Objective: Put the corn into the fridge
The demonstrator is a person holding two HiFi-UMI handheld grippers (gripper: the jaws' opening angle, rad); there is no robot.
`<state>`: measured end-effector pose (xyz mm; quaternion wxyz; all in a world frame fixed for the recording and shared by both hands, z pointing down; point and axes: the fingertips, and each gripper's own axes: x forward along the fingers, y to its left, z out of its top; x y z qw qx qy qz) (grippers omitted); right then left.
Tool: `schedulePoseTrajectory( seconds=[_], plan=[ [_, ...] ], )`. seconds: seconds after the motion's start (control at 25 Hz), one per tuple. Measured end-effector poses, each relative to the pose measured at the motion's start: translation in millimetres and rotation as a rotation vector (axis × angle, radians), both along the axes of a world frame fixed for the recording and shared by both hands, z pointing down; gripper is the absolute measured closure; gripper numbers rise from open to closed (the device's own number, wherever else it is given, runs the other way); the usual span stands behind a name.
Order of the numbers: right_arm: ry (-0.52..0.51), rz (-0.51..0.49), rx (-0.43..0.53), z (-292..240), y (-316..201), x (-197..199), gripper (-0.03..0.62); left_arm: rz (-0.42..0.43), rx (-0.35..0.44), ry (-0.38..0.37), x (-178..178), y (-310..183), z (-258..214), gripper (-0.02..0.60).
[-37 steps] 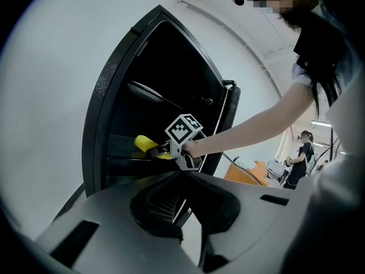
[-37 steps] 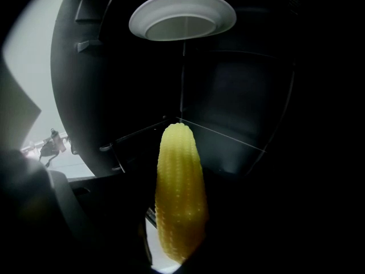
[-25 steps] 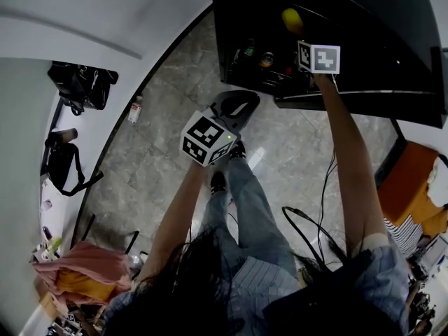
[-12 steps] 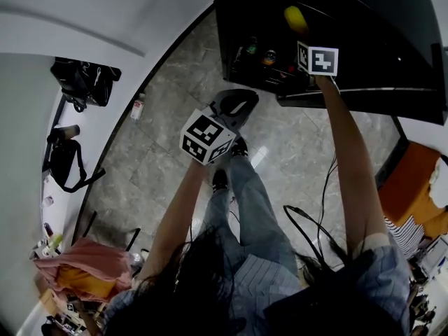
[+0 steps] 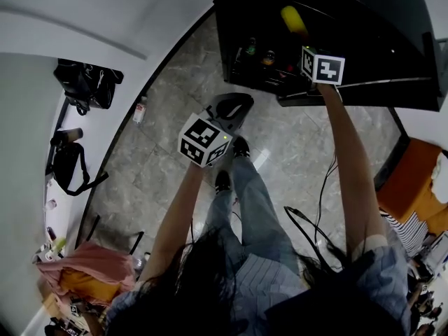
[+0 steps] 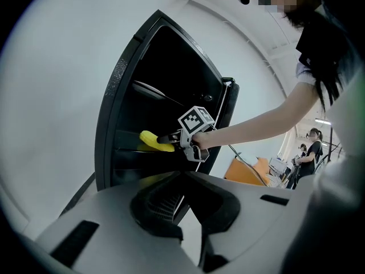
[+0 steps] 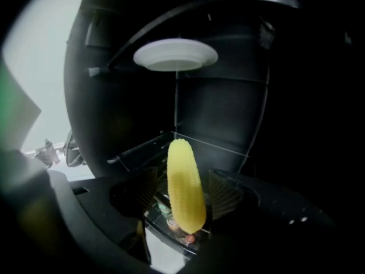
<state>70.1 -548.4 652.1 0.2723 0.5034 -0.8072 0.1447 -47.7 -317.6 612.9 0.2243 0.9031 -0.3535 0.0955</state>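
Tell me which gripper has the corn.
The right gripper: its jaws clamp the yellow corn inside the fridge. The left gripper hangs outside, shut and empty.

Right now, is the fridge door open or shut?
Open. The right gripper holds the corn inside the fridge opening, and a white plate on an inner shelf is in plain sight.

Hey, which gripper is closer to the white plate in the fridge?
Right. The right gripper is inside the fridge, holding the corn below the white plate; the left gripper hangs outside, above the floor in front of the fridge.
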Motion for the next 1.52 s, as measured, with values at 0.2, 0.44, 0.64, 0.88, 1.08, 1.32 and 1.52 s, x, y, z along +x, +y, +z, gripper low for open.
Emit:
schedulePoseTrajectory(
  seconds=[0.2, 0.44, 0.64, 0.88, 1.08, 1.32, 1.52],
  plan=[
    [-0.030, -0.019, 0.045, -27.2, 23.5, 0.5, 0.329, 0.015, 0.008, -0.004, 1.7, 9.3, -8.5, 0.574],
    [-0.128, -0.053, 0.082, -68.3, 66.3, -6.7, 0.329, 0.027, 0.040, -0.002, 3.4, 20.9, -30.6, 0.574],
    [-0.170, -0.055, 0.064, -84.9, 102.3, -14.3, 0.330, 0.033, 0.070, 0.000, -0.6, 27.1, -53.4, 0.574],
    [-0.264, -0.084, 0.067, -119.8, 139.7, -31.8, 0.330, 0.057, 0.096, -0.005, 1.5, 40.0, -77.8, 0.574],
    [-0.283, -0.137, 0.078, -148.0, 177.6, -50.6, 0.330, 0.060, 0.111, 0.003, -5.9, 56.2, -100.4, 0.574],
    [-0.360, -0.147, 0.086, -185.5, 221.2, -63.1, 0.349, 0.029, 0.172, 0.024, -15.4, 81.3, -141.7, 0.574],
    [-0.390, -0.154, 0.107, -215.1, 257.7, -71.0, 0.375, 0.011, 0.185, 0.048, -18.4, 101.5, -170.9, 0.574]
  ],
)
